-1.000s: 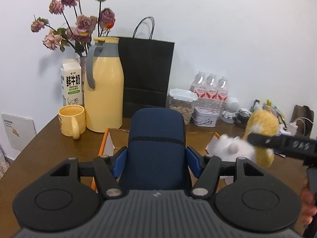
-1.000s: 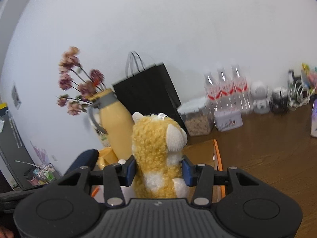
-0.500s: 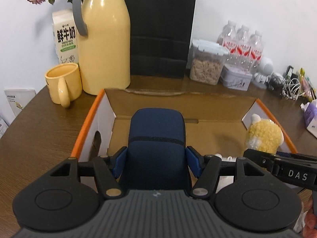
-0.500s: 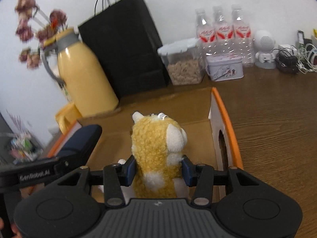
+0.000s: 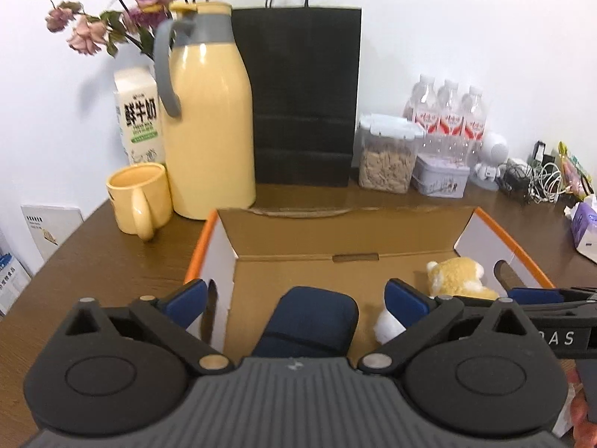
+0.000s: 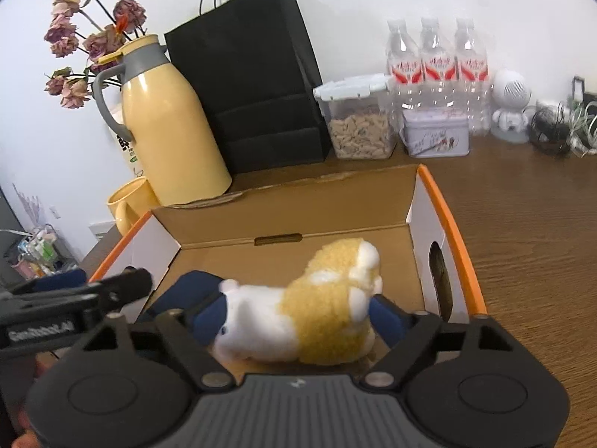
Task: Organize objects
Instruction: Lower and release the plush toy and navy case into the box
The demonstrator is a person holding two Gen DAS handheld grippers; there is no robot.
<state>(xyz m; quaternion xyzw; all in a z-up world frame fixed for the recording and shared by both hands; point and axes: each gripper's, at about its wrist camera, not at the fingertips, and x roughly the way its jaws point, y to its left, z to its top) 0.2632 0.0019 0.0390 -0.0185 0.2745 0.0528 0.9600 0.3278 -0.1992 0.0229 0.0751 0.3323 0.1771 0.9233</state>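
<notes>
On the left of the tabletop stand dried flowers, a milk carton, a yellow mug and a tall yellow thermos jug. A black paper bag stands behind the open cardboard box with orange edges.

The left gripper is over the left half of the box. Its jaws have just been opening and now stand wide apart. The dark blue pouch lies released on the box floor between them, clear of both blue pads.

The right gripper is over the right half of the box. Its jaws have also just been opening and are spread wide. The yellow and white plush toy lies tipped on its side on the box floor between the fingers; whether the pads still brush its fur I cannot tell, but they do not squeeze it. In the right wrist view the pouch lies just left of the toy.

Further right, against the wall, are a clear container of cereal, a small tin, three water bottles, a small white robot figure and tangled cables.
</notes>
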